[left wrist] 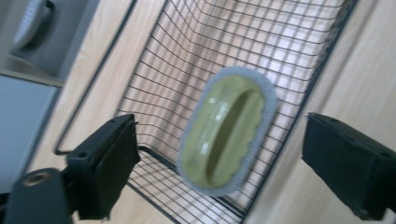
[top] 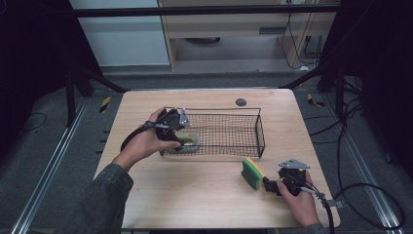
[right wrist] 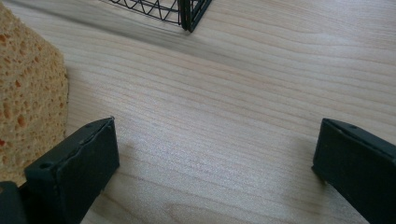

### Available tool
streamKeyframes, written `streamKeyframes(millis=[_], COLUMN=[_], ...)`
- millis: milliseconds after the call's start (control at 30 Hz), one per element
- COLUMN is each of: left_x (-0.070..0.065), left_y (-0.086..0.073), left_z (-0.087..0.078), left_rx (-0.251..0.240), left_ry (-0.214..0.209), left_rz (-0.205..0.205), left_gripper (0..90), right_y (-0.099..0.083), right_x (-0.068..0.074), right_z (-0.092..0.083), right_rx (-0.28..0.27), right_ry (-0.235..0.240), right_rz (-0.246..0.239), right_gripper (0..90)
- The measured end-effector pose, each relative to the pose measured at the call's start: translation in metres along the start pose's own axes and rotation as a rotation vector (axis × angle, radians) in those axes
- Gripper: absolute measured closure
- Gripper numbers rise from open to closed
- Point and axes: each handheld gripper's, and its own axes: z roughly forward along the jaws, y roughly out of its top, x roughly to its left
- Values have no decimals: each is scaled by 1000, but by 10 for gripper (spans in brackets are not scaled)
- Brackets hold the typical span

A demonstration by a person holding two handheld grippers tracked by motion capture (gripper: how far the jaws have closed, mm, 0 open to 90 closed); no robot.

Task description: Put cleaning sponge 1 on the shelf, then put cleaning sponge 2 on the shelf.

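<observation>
My left gripper (top: 181,130) hangs over the left end of the basket (top: 261,127), a black wire one standing on the table (top: 195,195), and its jaws stand wide apart with nothing between them. In the left gripper view the scrubber (left wrist: 226,130), an oval green thing with a pale felt edge and a ridge down its middle, lies on the basket's wire floor, beyond the jaws and free of both. From above, the scrubber (top: 189,141) sits in the basket's near left corner, half covered by my left hand (top: 148,141) and the gripper, so I cannot make out its whole outline there. The rest of the basket is bare mesh. To the right, outside the basket and near its front right corner, the sponge (top: 253,173) stands on edge on the table, green pad and yellow body. My right gripper (top: 272,185) lies low just beside it, jaws open and holding nothing. In the right gripper view the sponge (right wrist: 28,93) is cut off at the left edge, just beside the left jaw; whether they touch I cannot tell. The basket's corner (right wrist: 187,11) shows at the top.
</observation>
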Motion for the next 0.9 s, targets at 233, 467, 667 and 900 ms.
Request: streamKeyframes(millis=[233, 467, 667, 900], left_x=[-5, -17, -40, -65], left_y=[-15, -38, -71, -115], left_z=[-6, -17, -21, -3], left_rx=[-39, -112, -157, -139], left_ry=[-5, 36, 46, 41], left_rz=[-70, -191, -304, -387], left_gripper=[60, 52, 41, 40], right_y=[0, 2, 1, 5], right_x=[0, -1, 1, 13], right_z=[0, -1, -19, -50], right_rx=[-2, 17, 44, 97], right_ry=[-1, 9, -15, 50], right_rz=[0, -6, -27, -56], right_gripper=[4, 28, 94, 152])
